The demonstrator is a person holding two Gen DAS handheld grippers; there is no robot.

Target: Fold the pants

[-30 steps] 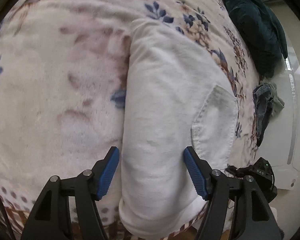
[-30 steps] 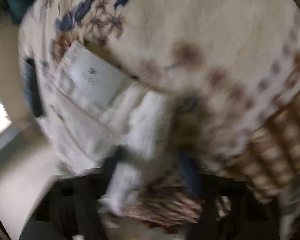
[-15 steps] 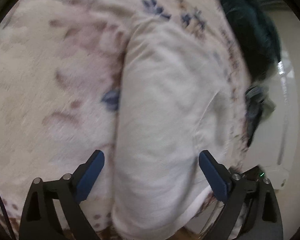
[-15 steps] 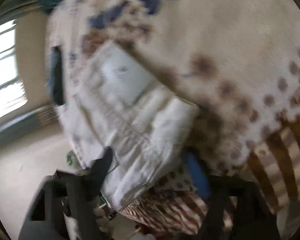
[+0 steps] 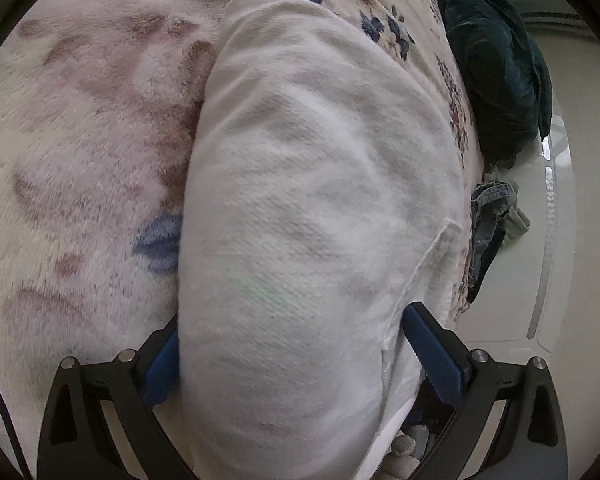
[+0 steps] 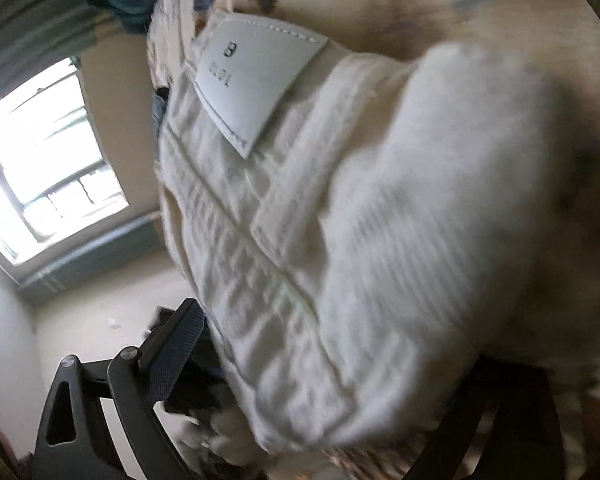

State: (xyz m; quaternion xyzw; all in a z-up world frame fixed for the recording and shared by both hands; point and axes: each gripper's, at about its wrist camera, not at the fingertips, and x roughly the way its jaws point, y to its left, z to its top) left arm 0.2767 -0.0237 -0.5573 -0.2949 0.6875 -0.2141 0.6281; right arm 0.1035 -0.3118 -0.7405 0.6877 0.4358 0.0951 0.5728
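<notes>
A floral blanket point(image 5: 80, 152) fills the left view. The folded white pants point(image 5: 300, 220) run down the frame's centre. The left tool point(image 5: 292, 356) gapes wide astride them; the right tool point(image 6: 320, 368), just opened wide, grips nothing.

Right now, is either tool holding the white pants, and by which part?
Nothing is held. The left tool and right tool have just been opening; both stand wide, straddling the folded white pants without pinching them.
</notes>
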